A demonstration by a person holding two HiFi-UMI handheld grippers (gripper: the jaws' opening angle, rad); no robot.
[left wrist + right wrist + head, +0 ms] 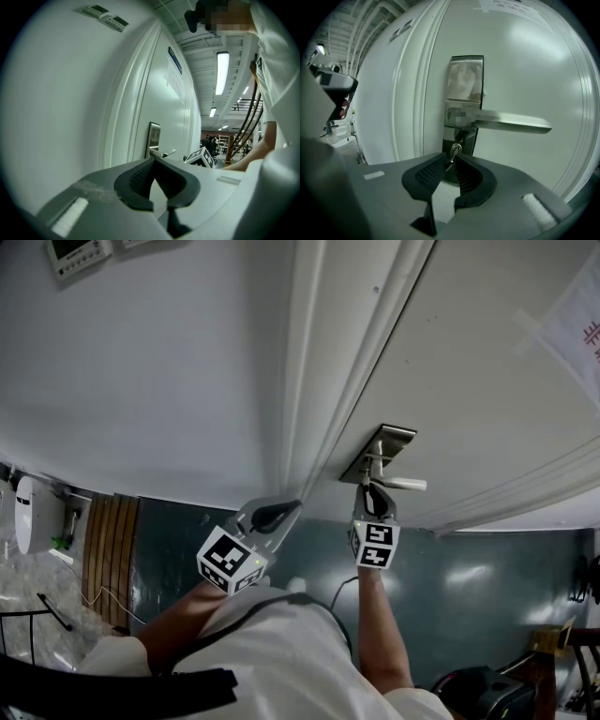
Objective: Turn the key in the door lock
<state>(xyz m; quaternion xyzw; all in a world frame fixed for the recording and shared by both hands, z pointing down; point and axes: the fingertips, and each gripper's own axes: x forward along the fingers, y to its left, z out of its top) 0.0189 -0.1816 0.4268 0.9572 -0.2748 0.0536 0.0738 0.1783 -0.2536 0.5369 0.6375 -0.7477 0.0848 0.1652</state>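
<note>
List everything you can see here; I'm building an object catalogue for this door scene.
door: one, white, fills the right gripper view
door frame: one, white moulding, beside the door
lock plate: one, silver, on the door
lever handle: one, silver, on the plate, pointing away from the frame
key: one, silver, in the lock under the handle
wall panels: two, pale, high on the wall beside the frame
paper notice: one, white, taped to the door
floor: teal
left gripper: grey, jaws together, empty, by the frame
right gripper: grey, jaws slightly apart, key between them
arms: two, bare forearms behind the grippers
</note>
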